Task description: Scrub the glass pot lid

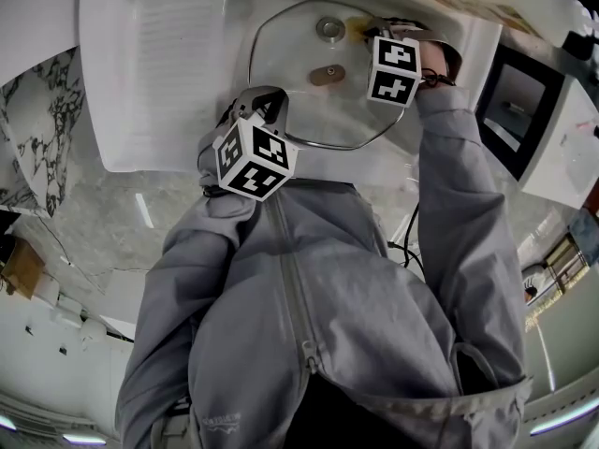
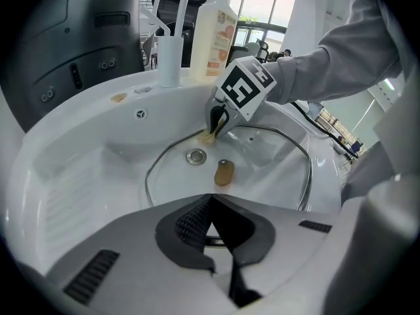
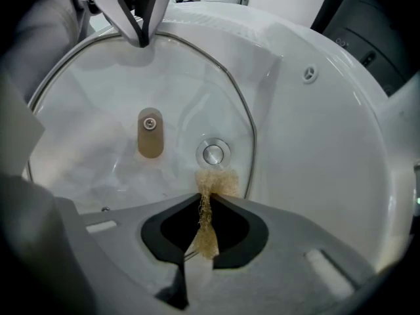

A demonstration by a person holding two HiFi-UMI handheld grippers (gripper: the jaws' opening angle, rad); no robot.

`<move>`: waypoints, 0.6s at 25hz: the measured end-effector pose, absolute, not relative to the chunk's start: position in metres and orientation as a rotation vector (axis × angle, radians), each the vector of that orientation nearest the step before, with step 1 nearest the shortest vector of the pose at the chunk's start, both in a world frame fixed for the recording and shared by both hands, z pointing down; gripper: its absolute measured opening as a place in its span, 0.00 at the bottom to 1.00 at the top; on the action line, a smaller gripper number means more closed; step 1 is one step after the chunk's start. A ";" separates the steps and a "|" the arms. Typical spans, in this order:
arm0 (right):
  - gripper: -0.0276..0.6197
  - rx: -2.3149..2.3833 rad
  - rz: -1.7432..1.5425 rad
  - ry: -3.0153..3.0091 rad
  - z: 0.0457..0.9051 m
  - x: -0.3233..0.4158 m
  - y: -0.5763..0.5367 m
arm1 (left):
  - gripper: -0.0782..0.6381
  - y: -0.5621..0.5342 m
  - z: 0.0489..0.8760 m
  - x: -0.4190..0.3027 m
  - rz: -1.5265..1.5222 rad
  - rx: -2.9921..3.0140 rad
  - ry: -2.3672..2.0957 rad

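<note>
The glass pot lid (image 1: 304,110) lies in the white sink (image 1: 178,64), with a metal rim and a tan knob (image 1: 328,75). My left gripper (image 1: 269,108) is shut on the lid's near rim; the rim shows between its jaws in the left gripper view (image 2: 211,205). My right gripper (image 1: 370,28) is shut on a tan mesh scrubber (image 3: 213,182). It presses the scrubber on the lid's far edge beside the drain (image 3: 212,153). The right gripper view shows the lid (image 3: 98,136), its knob (image 3: 150,133) and the left gripper (image 3: 140,38) across it.
A soap bottle (image 2: 213,38) and a white cup (image 2: 169,58) stand on the sink's back ledge. The basin wall (image 2: 79,169) curves up at the left, with an overflow hole (image 2: 140,114). A grey jacket (image 1: 309,325) fills the lower head view.
</note>
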State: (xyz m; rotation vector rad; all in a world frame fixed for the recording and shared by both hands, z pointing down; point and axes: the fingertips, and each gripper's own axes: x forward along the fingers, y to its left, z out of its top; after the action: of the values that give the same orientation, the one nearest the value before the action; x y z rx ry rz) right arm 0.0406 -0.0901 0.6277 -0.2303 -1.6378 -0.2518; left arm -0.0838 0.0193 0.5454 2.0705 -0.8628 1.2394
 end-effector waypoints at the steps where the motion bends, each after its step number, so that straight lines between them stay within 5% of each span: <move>1: 0.10 -0.230 -0.231 -1.637 0.626 0.043 -0.086 | 0.12 0.019 0.545 -0.084 1.241 2.073 -0.865; 15: 0.10 -0.170 0.113 -1.611 0.590 0.068 -0.020 | 0.12 0.017 0.541 -0.082 1.239 2.102 -0.900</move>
State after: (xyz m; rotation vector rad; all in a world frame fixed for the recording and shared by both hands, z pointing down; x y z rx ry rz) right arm 0.0677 -0.0196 0.5896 -0.1699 -1.6106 0.1125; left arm -0.0825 0.0174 0.5411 2.1023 -0.8998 1.2390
